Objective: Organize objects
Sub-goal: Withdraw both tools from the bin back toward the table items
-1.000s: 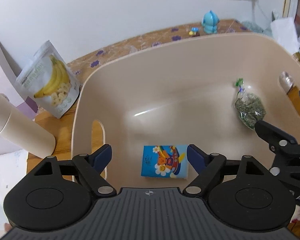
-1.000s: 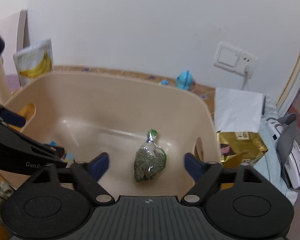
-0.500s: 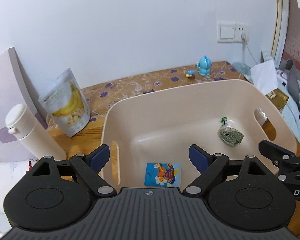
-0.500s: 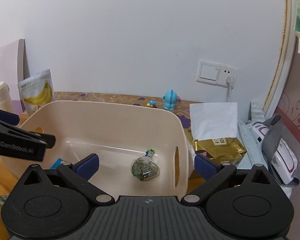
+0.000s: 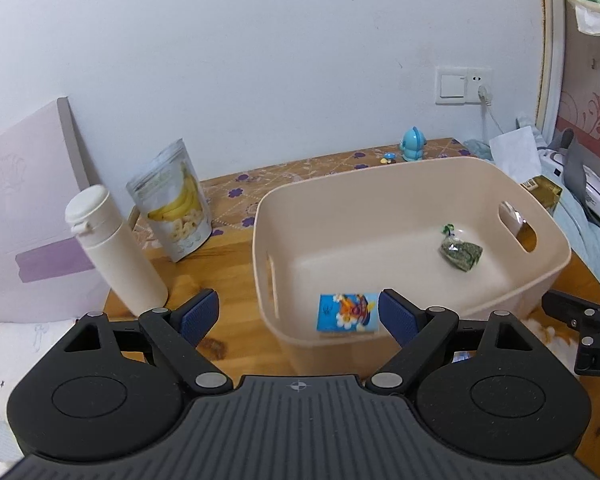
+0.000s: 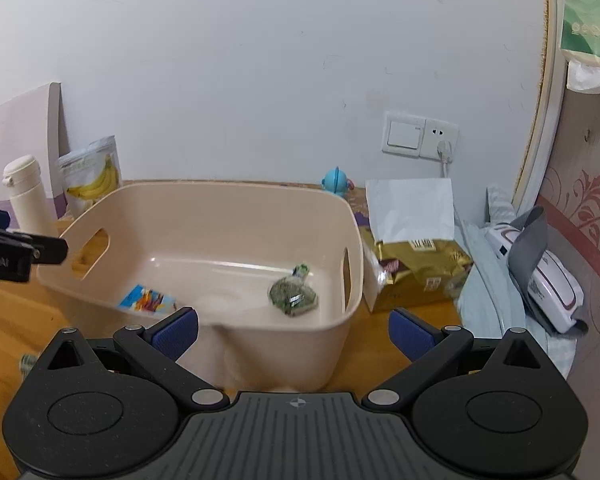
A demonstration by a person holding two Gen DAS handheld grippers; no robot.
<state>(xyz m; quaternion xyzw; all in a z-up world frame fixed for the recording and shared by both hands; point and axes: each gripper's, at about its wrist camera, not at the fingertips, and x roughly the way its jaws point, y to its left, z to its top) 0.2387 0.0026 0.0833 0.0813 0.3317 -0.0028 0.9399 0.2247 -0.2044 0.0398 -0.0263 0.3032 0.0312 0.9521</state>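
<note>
A beige plastic tub (image 5: 380,168) (image 6: 204,194) stands on the wooden table. Inside lie a blue cartoon packet (image 5: 348,312) (image 6: 148,300) and a small bag of green dried stuff (image 5: 460,252) (image 6: 294,296). My left gripper (image 5: 300,312) is open and empty, above the tub's near left corner. My right gripper (image 6: 294,332) is open and empty, in front of the tub's near right side. A banana-chip pouch (image 5: 174,200) (image 6: 92,178) and a white bottle (image 5: 112,248) (image 6: 26,192) stand left of the tub.
A gold packet (image 6: 416,272) with a white bag (image 6: 410,208) lies right of the tub. A small blue toy figure (image 5: 414,148) (image 6: 336,180) stands by the wall. A pink board (image 5: 24,208) leans at the left. A white-and-grey device (image 6: 540,276) lies on bedding at the right.
Both grippers have pulled back and up from inside the tub, so the whole tub and the table around it have come into view. Both stay open; the packet and bag stay inside.
</note>
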